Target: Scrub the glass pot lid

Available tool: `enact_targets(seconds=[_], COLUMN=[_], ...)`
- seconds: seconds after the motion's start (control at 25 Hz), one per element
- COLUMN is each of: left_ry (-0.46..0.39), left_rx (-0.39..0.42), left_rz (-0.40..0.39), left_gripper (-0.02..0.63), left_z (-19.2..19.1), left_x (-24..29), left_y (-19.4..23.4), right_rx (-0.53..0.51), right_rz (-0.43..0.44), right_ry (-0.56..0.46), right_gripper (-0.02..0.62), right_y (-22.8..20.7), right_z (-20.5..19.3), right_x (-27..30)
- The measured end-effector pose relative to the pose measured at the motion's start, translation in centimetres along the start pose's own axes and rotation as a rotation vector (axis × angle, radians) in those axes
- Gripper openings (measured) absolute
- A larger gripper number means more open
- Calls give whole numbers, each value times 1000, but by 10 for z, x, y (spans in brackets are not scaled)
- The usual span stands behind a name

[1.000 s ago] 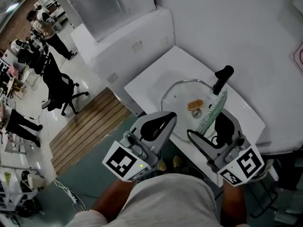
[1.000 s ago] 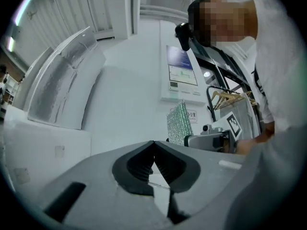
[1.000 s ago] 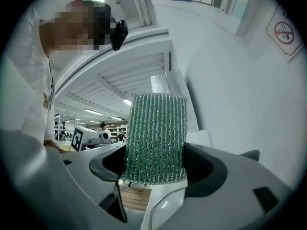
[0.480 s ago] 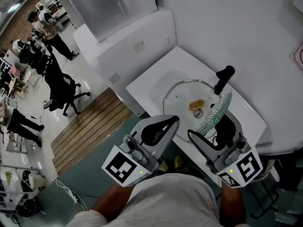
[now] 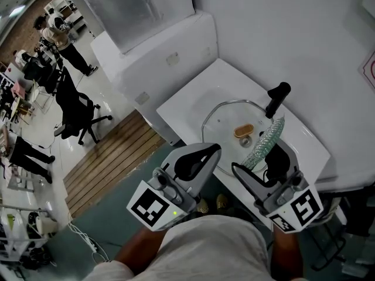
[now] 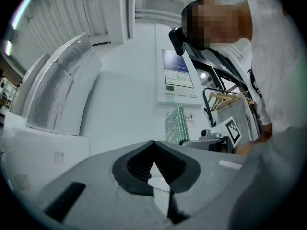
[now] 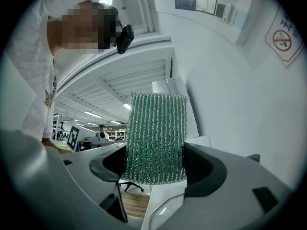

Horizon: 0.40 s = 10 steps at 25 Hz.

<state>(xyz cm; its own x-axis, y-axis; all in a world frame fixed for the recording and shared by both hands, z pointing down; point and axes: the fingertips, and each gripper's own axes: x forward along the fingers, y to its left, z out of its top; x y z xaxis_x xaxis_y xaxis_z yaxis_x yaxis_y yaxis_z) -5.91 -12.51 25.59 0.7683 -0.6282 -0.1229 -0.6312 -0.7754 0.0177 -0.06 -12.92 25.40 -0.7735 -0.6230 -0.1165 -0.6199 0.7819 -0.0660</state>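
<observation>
The glass pot lid (image 5: 225, 122) lies flat on the white table (image 5: 187, 95), with a tan knob (image 5: 242, 130) at its middle. My right gripper (image 5: 256, 157) hovers over the lid's near right edge. It is shut on a green ribbed scrub pad (image 5: 265, 138) that sticks up and forward past the jaws. In the right gripper view the pad (image 7: 156, 133) fills the gap of the gripper (image 7: 154, 166). My left gripper (image 5: 202, 151) is shut and empty, held above the table's near edge, left of the lid. The left gripper view shows its jaws (image 6: 153, 150) meeting, and the pad (image 6: 175, 124) to the right.
A black handle (image 5: 276, 98) stands upright at the lid's far right. A white cabinet (image 5: 152, 45) stands behind the table on the left. A wooden floor strip (image 5: 111, 157), an office chair (image 5: 76, 107) and people (image 5: 55, 34) are further left.
Both grippers have barely moved. The pad's tip leans slightly more to the right over the lid.
</observation>
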Motion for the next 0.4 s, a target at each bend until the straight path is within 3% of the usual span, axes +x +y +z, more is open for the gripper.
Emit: enact_targets(seconds=[0.4], left_ry=[-2], left_rx=[-9], left_rz=[0], left_gripper=[15], left_z=[-2], left_x=[-1], left_y=[2], right_rx=[1], right_rz=[-9], right_ry=[22], right_gripper=[348], right_y=[-1], right_z=[-7], right_x=[-2])
